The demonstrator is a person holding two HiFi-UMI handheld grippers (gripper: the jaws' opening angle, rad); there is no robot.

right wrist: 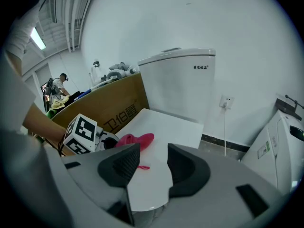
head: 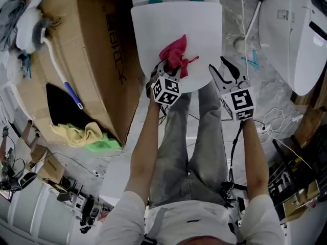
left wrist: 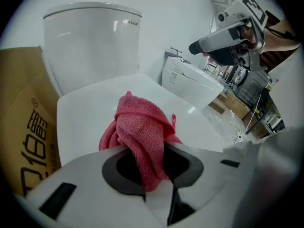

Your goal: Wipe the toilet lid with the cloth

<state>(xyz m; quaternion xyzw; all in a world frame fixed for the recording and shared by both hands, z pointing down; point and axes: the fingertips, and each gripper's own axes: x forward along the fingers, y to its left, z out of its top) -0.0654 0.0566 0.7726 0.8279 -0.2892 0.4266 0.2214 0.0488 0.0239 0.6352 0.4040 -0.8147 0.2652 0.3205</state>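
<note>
A white toilet lid (head: 176, 29) is closed, with the tank (left wrist: 92, 44) behind it. My left gripper (head: 164, 70) is shut on a bunched red cloth (head: 175, 57), which hangs over the lid's front part (left wrist: 90, 113); in the left gripper view the cloth (left wrist: 142, 134) fills the gap between the jaws. Whether the cloth touches the lid I cannot tell. My right gripper (head: 225, 71) stands open just past the lid's front right edge, holding nothing. In the right gripper view the lid (right wrist: 161, 132) and the cloth (right wrist: 135, 140) lie beyond its open jaws (right wrist: 148, 163).
A large cardboard box (head: 87, 55) stands close against the toilet's left side, with yellow and green rags (head: 87, 136) by it. A second toilet (head: 296, 34) stands to the right. A white cable (head: 242, 19) and cords (head: 271, 126) lie on the floor.
</note>
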